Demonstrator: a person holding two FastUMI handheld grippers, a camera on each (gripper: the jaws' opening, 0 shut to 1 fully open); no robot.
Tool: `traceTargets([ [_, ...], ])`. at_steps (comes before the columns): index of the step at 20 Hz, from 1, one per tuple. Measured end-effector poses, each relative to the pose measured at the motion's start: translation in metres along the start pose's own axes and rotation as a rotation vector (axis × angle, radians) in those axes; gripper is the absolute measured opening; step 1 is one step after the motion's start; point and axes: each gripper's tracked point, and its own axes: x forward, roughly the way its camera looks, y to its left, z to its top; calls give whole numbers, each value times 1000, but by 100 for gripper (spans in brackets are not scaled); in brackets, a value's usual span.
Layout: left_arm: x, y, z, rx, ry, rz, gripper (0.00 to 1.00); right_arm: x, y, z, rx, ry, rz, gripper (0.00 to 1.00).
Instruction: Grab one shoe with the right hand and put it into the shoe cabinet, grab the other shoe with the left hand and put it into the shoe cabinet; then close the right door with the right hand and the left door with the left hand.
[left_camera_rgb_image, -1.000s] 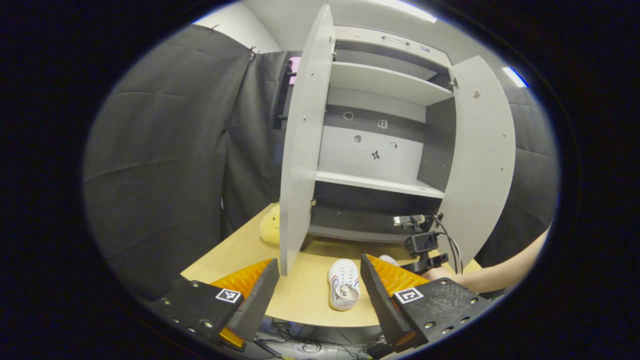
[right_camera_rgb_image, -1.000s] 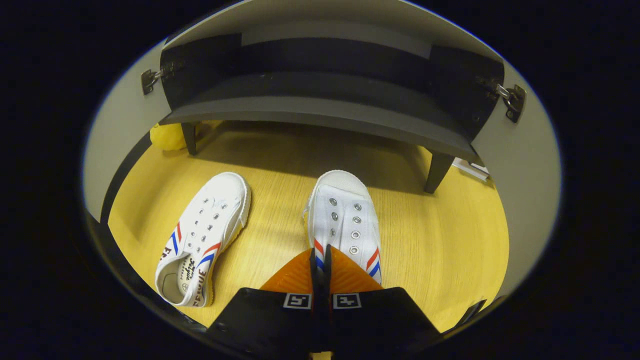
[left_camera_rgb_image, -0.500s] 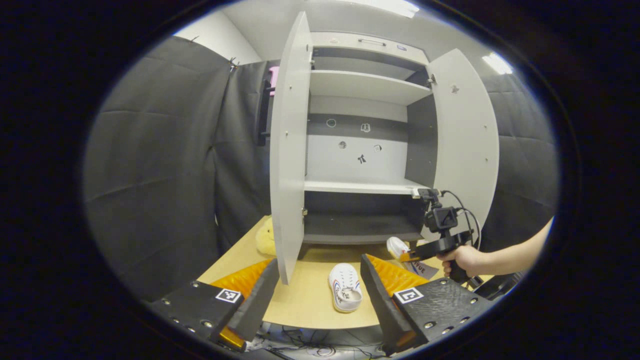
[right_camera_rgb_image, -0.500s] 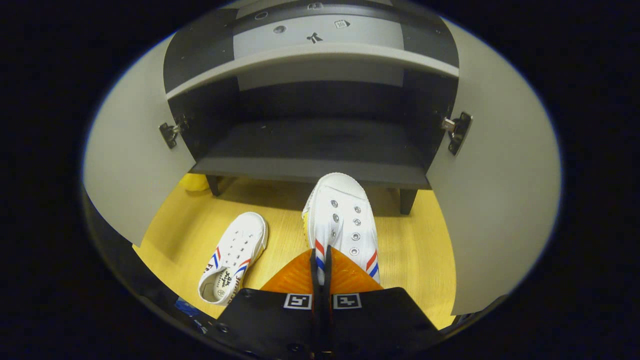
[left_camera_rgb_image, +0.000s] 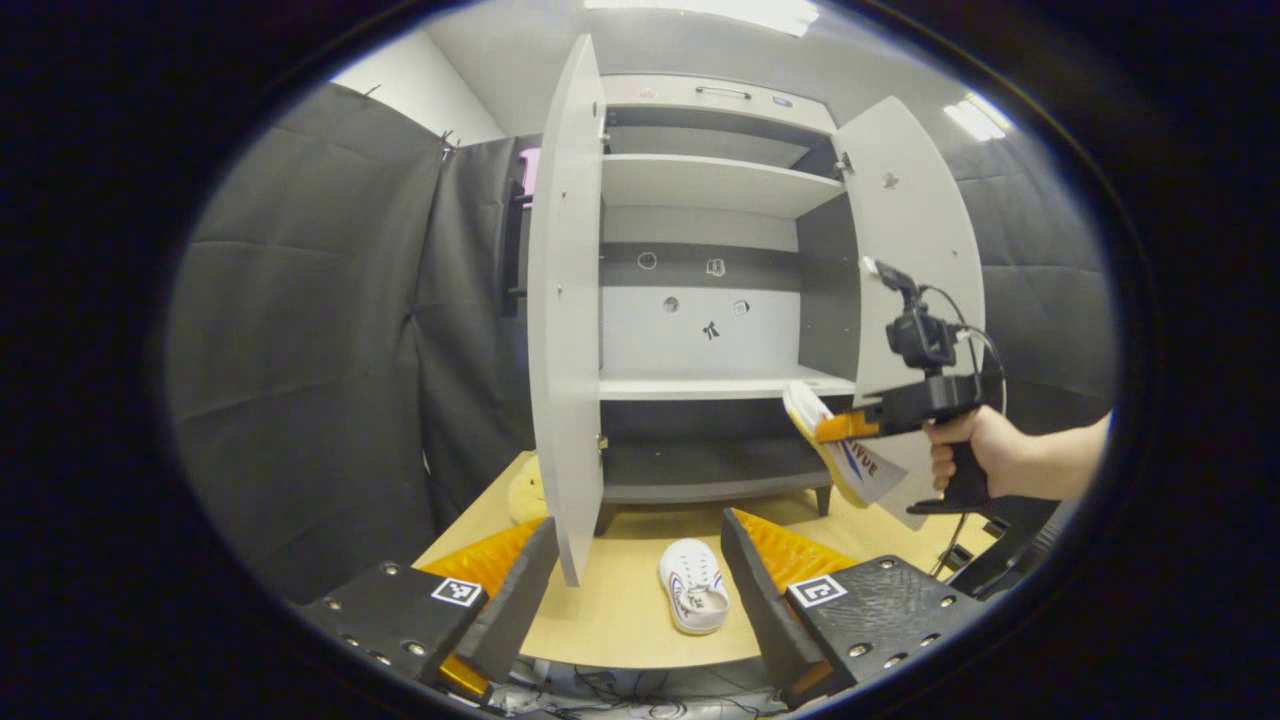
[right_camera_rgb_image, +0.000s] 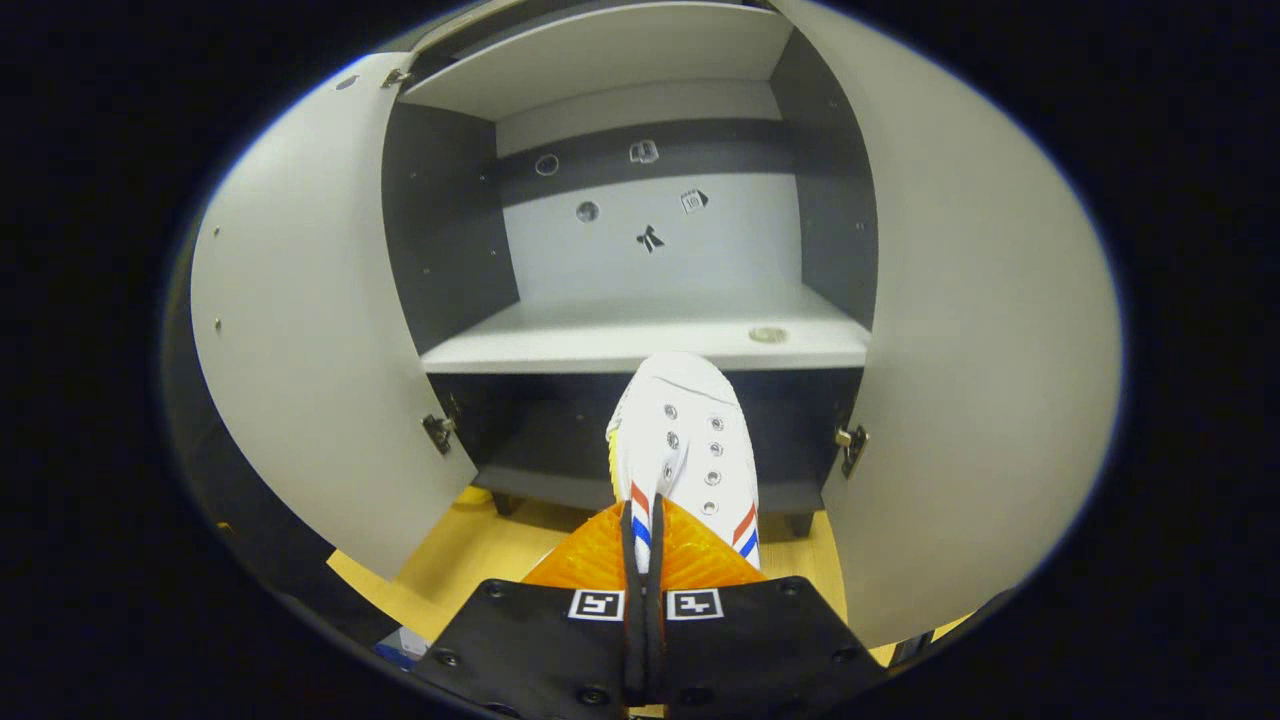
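Right gripper (right_camera_rgb_image: 640, 520): pinched thin on the collar of one shoe (right_camera_rgb_image: 683, 440), fingers nearly together with only the fabric edge between; seen from the left gripper view (left_camera_rgb_image: 838, 428), gripped by a hand (left_camera_rgb_image: 968, 452).
Held shoe: lifted clear of the table (left_camera_rgb_image: 620, 610), toe pointing into the cabinet (left_camera_rgb_image: 715, 290), level with the front edge of the middle shelf (right_camera_rgb_image: 650, 345); hung by the heel so the toe could lead in first.
Left gripper (left_camera_rgb_image: 640, 590): spread wide, holding nothing, hovering low at the table's near edge; probably parked out of the way, ready for its own shoe.
Other shoe (left_camera_rgb_image: 694, 598): flat on the table, toe toward the cabinet, between the left fingers in that view but farther off, untouched.
Doors: left door (left_camera_rgb_image: 565, 310) and right door (left_camera_rgb_image: 915, 290) both swung fully open, leaving the shelves free to reach.
Shelf: bare except a small round thing (right_camera_rgb_image: 768, 334) near its right front; too small to tell what.
Step judged: first shoe about to go in; second shoe and both doors not yet done.
Risk judged: thin collar pinch may let the shoe swing or slip.
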Motion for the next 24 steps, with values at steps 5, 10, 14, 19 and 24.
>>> traceTargets([
  [5,3,-4,6,8,-17,-25,92,-3,14,84,-12,-136,22,1],
  [10,8,-5,10,0,-34,-26,94,13,13,145,27,-215,11,0],
  [14,11,-7,13,-25,-47,-17,94,33,5,180,8,-242,-3,0],
  [19,20,-13,11,-48,-29,-22,94,72,-7,208,38,-246,-17,1],
  [24,34,-23,13,-53,-13,-24,94,119,-16,215,74,-210,-13,1],
])
